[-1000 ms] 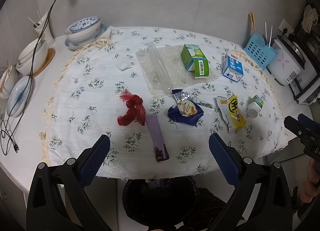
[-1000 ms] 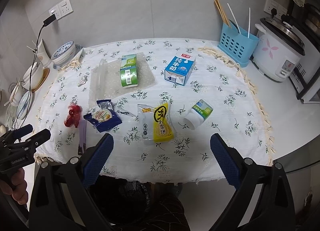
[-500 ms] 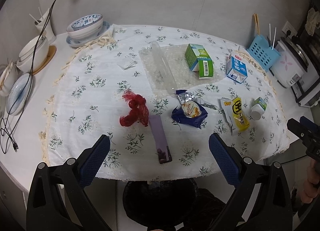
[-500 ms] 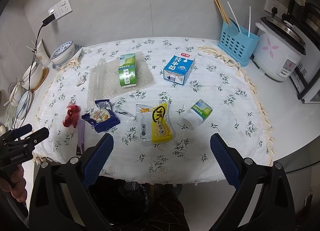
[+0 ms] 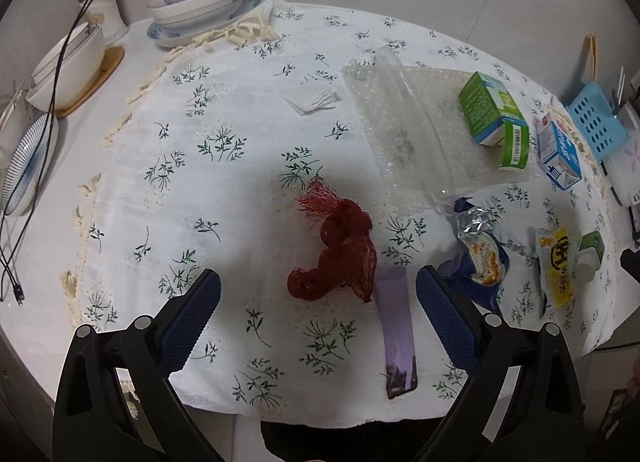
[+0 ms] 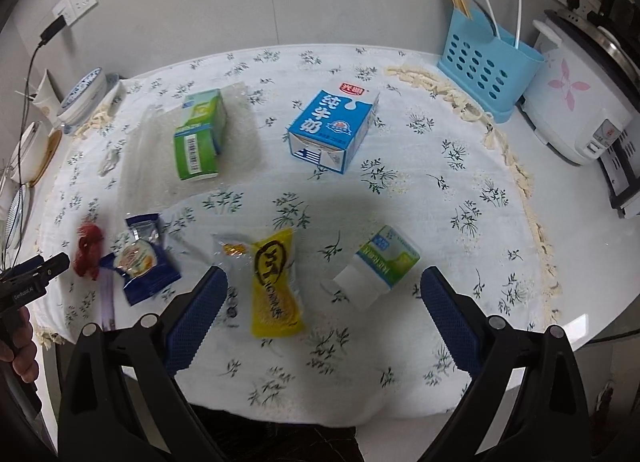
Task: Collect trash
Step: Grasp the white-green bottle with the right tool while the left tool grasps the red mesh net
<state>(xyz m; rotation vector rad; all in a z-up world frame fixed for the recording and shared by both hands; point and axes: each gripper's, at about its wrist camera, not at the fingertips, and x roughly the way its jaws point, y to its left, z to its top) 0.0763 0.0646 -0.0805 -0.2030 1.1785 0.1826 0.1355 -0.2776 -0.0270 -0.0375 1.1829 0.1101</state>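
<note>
Trash lies on a floral tablecloth [image 5: 224, 190]. My left gripper [image 5: 318, 302] is open, just above and in front of a crumpled red mesh net [image 5: 336, 258], which lies beside a purple strip [image 5: 396, 334]. My right gripper [image 6: 322, 302] is open over a yellow snack packet [image 6: 276, 282] and a small green-labelled white bottle [image 6: 380, 266] lying on its side. Also on the cloth are a blue wrapper [image 6: 144, 262], a green carton [image 6: 198, 140] on clear bubble wrap [image 5: 404, 130], and a blue milk carton [image 6: 334, 130].
Stacked bowls [image 5: 200, 2] and plates [image 5: 24, 166] with a black cable stand at the left. A blue utensil basket [image 6: 486, 66] and a white rice cooker [image 6: 576, 106] stand at the right. A dark bin [image 5: 340, 442] shows below the table's front edge.
Both grippers have moved forward and lower toward the table. The left one has closed in on the red net, the right one on the yellow packet and bottle. Both stay open.
</note>
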